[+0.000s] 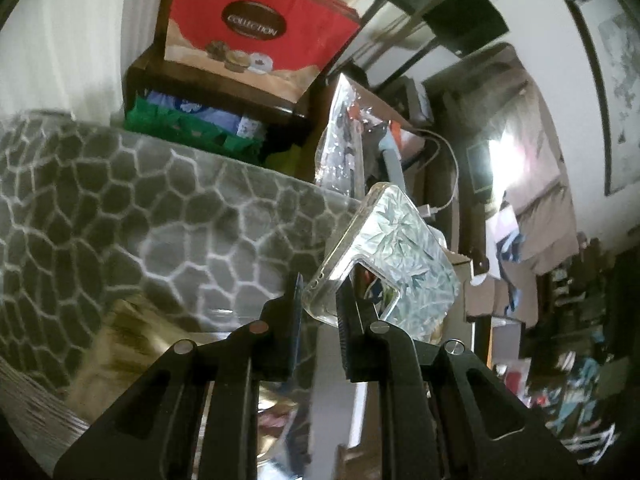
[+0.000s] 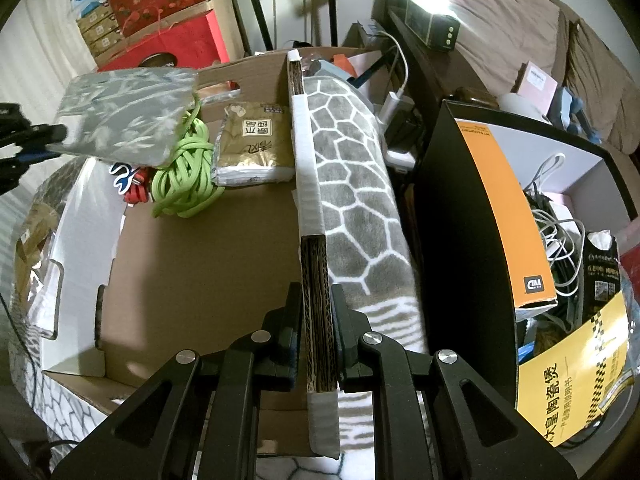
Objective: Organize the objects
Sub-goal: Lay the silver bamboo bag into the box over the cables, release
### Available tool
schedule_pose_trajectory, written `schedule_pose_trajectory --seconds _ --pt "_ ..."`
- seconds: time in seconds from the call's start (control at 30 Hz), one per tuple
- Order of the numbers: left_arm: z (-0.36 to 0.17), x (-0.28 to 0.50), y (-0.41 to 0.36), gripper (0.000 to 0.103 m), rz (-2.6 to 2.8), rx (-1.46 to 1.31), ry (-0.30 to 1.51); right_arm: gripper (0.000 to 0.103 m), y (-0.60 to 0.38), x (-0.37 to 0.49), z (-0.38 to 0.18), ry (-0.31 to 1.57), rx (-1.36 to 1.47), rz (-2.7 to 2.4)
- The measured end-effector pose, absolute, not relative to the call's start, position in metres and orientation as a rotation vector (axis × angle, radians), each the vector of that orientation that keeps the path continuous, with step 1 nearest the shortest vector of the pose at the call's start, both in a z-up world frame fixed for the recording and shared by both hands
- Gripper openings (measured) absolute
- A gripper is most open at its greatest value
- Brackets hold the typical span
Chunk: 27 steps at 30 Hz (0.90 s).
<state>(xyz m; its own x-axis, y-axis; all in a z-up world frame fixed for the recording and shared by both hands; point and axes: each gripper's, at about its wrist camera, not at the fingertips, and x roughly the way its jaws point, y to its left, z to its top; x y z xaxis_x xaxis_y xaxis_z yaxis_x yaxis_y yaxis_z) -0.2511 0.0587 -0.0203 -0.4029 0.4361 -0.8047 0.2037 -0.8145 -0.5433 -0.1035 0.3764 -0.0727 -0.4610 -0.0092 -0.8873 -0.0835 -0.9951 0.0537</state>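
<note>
Phone case (image 1: 394, 248), clear with leaf print, pinched at its corner by left gripper (image 1: 320, 300); jaws nearly closed on the rim. Right-wrist view shows the case (image 2: 128, 116) held in the air over the far-left corner of the cardboard box (image 2: 200, 248), above the green rope (image 2: 184, 176) and near the gold packet (image 2: 252, 148). Left gripper angled downward, reaching in from the left. Right gripper (image 2: 316, 320) clamps the box's right wall edge, pointing steeply down. Box floor mostly bare in the middle and near side. Patterned blanket (image 2: 360, 184) lies just beside that wall.

Both grippers (image 1: 318, 300) (image 2: 316, 320): black plastic, silver pivot screws, ribbed jaws.
</note>
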Motion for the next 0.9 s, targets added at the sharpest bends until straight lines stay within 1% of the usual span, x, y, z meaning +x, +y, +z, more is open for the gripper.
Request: schedule_pose_trajectory --seconds 0.2,0.3,0.37,0.43,0.47,0.53,0.63,0.67,0.7,0.77,0.9 --pt "-0.043 -0.254 0.077 0.015 2.308 -1.696 -1.003 0.013 0.377 -0.103 -0.071 0.14 -1.607 2.646" --pt "-0.045 -0.252 0.083 0.016 2.319 -1.697 -1.014 0.013 0.377 -0.103 -0.071 0.143 -1.608 2.646" --pt "-0.045 -0.254 0.086 0.019 2.305 -1.718 -0.983 0.013 0.377 -0.103 -0.072 0.139 -1.608 2.646" --pt "-0.044 -0.255 0.087 0.031 2.28 -1.741 -0.961 0.013 0.377 -0.103 -0.072 0.139 -1.608 2.645" --pt "-0.042 -0.254 0.086 0.033 2.273 -1.742 -0.948 0.013 0.377 -0.103 -0.072 0.141 -1.608 2.645" --pt "-0.035 -0.253 0.083 0.043 2.288 -1.736 -0.892 0.013 0.377 -0.103 -0.072 0.143 -1.607 2.645" --pt "-0.022 -0.246 0.074 0.052 2.327 -1.707 -0.805 0.014 0.377 -0.103 -0.072 0.141 -1.605 2.647" --pt "-0.016 -0.244 0.071 0.054 2.333 -1.7 -0.761 0.014 0.377 -0.103 -0.072 0.141 -1.607 2.646" --pt "-0.012 -0.24 0.069 0.058 2.33 -1.694 -0.7 0.014 0.377 -0.103 -0.072 0.142 -1.608 2.645" --pt "-0.004 -0.231 0.067 0.059 2.325 -1.686 -0.561 0.014 0.377 -0.103 -0.072 0.143 -1.609 2.647" --pt "0.001 -0.215 0.048 0.06 2.367 -1.692 -0.426 0.014 0.376 -0.104 -0.073 0.142 -1.61 2.643"
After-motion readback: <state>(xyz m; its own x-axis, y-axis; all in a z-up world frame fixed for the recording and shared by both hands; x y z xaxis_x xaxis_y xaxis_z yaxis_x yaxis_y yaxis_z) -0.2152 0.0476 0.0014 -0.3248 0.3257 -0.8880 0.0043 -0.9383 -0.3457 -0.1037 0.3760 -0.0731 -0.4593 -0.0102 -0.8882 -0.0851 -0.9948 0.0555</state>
